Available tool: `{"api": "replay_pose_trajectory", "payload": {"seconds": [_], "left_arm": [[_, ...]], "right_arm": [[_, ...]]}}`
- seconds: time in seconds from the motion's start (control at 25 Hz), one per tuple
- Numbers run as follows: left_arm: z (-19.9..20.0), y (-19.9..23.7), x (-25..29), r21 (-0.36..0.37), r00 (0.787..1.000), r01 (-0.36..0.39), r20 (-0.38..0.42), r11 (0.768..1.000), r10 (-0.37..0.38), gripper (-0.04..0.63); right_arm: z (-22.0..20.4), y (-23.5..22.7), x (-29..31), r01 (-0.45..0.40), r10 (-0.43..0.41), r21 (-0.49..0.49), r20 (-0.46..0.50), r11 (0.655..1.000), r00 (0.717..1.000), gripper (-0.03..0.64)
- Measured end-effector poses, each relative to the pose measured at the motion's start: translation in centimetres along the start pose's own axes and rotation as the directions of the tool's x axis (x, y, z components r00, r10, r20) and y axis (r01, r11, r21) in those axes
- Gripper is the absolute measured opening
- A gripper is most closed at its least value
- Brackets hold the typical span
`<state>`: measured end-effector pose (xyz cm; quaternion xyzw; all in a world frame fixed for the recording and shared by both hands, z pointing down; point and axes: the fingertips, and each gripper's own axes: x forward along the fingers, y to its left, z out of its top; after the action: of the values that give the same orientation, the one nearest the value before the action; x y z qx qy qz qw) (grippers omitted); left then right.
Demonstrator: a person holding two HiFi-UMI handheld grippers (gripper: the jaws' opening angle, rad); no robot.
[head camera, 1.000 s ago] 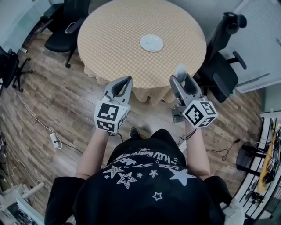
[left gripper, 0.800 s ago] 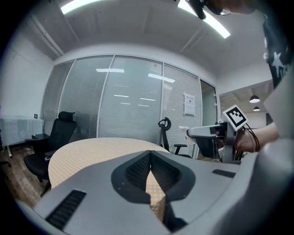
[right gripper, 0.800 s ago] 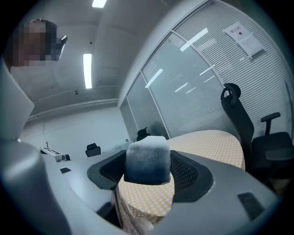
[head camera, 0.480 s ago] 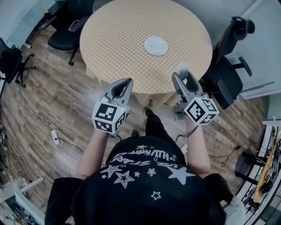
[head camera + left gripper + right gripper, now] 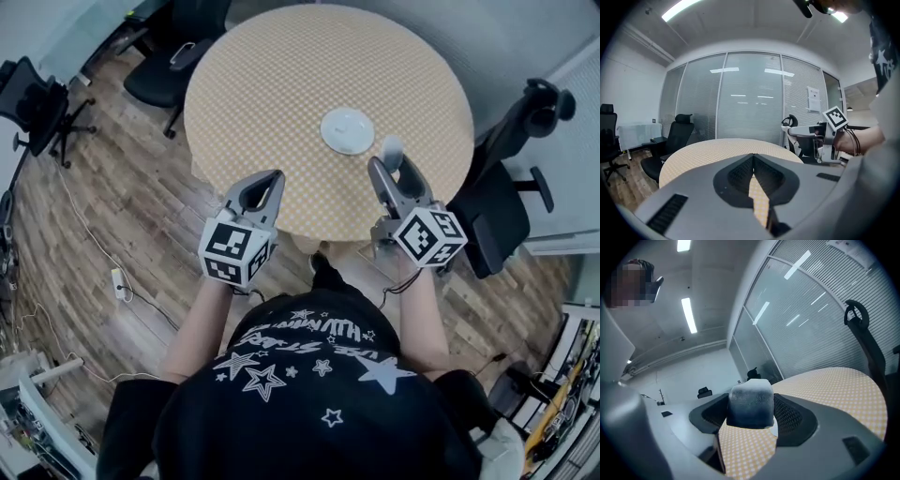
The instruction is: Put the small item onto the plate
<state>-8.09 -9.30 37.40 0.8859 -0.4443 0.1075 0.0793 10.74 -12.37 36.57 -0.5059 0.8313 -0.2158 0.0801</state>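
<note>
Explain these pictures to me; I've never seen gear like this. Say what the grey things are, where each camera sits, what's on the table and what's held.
There is no robot: a person holds a grasping tool in each hand. The top-down picture comes from a camera on the person's head; the other two come from cameras riding on the tools, looking along their jaws. The left tool is shut and empty. The right tool is shut on a small pale block. Both hover over the near edge of a round table with a checked yellow cloth. On it lies one white plate, empty, just beyond the right tool.
</note>
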Motion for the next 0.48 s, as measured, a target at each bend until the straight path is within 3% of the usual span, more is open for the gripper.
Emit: {"api": "replay_pose_trajectory", "payload": {"seconds": [0.48], "left_arm": [[1.5, 0.9, 7.6, -0.007, 0.995, -0.091, -0.031, 0.996, 0.091, 0.000]], "right_arm": [[1.9, -6.5, 5.6, -0.077, 0.076, -0.003, -0.070, 0.997, 0.995, 0.311]]}}
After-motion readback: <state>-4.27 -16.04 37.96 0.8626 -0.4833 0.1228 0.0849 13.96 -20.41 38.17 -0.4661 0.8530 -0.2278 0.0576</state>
